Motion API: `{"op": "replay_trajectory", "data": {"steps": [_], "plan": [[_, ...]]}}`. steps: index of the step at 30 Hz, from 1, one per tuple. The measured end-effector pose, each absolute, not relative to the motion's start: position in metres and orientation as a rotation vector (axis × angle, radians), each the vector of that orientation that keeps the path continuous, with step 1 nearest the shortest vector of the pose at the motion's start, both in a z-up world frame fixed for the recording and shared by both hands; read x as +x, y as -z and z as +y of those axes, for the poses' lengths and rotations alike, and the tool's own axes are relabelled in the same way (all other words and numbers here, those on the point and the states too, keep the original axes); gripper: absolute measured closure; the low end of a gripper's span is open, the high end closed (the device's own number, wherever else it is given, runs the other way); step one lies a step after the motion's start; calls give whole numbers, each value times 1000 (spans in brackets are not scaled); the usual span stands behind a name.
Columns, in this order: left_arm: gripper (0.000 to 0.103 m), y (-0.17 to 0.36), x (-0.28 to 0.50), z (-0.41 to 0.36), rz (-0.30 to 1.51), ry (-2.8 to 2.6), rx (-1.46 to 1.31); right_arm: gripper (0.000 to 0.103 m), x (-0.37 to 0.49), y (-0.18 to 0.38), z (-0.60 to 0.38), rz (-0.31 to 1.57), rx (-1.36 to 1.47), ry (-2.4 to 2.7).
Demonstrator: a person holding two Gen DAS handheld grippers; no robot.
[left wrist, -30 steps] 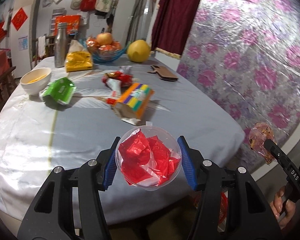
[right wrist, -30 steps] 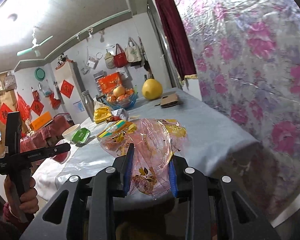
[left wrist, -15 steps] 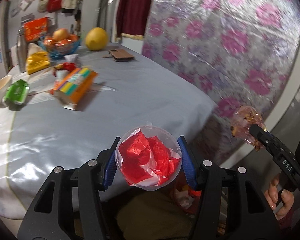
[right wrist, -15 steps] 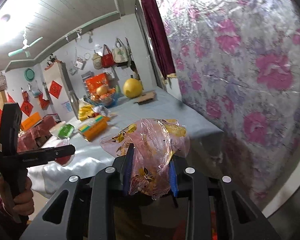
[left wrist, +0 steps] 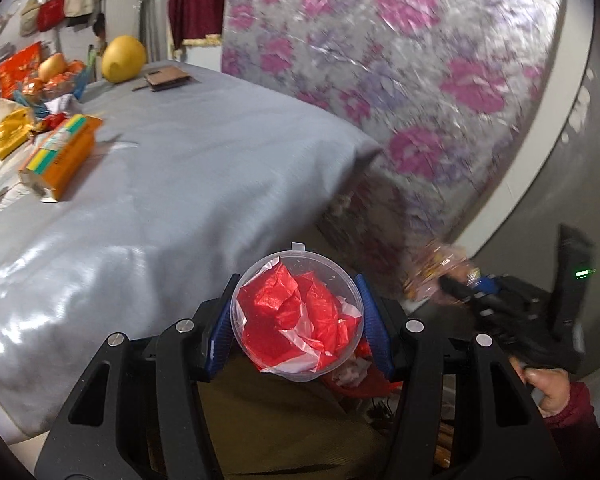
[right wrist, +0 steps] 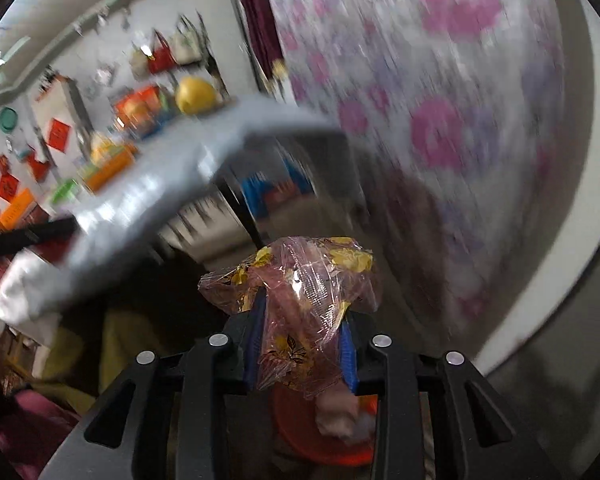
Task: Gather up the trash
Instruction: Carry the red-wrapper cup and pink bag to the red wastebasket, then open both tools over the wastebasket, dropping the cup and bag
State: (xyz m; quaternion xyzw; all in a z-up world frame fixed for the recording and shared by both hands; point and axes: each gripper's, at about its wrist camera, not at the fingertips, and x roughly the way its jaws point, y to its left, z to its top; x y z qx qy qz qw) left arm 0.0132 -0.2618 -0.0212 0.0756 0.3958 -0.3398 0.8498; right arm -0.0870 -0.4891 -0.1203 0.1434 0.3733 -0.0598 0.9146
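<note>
My left gripper (left wrist: 298,328) is shut on a clear plastic cup (left wrist: 296,276) stuffed with red and white wrapper paper, held off the table's near right corner. My right gripper (right wrist: 302,344) is shut on a crumpled clear pink wrapper with yellow flowers (right wrist: 300,280); it also shows in the left wrist view (left wrist: 436,270), low to the right of the cup. A red bin (right wrist: 324,436) with pale trash in it sits on the floor right below the right gripper. Part of it shows under the cup (left wrist: 364,384).
The grey-clothed table (left wrist: 188,160) carries an orange striped box (left wrist: 60,156), a yellow bag (left wrist: 12,132), a fruit bowl (left wrist: 56,76), a pomelo (left wrist: 124,58) and a brown cardboard piece (left wrist: 166,78). A flowered foil wall (left wrist: 380,60) stands to the right.
Both grippers have swung right and downward, off the table edge, each still holding its trash. The red bin on the floor has come into view under them.
</note>
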Motion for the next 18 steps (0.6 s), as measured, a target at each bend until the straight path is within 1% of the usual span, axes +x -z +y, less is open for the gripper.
{"op": "replay_trajectory", "data": {"steps": [1,2,4,6,8,10,18], "plan": [[47,24,12,-266,842,725,165,59,-82,140,-492,835,298,133],[47,27,10,-270,850,733,171,56,-78,154,-493,888,303,132],[47,33,7,-278,863,747,191,53,-74,182,-497,958,340,142],[47,38,3,-284,868,755,213,51,-76,189,-501,957,385,135],[47,42,0,-291,875,766,228,46,-79,182,-505,921,398,134],[47,45,-1,-296,886,781,231,37,-83,166,-510,865,381,155],[47,53,-8,-327,900,840,288,30,-97,131,-538,730,423,213]]}}
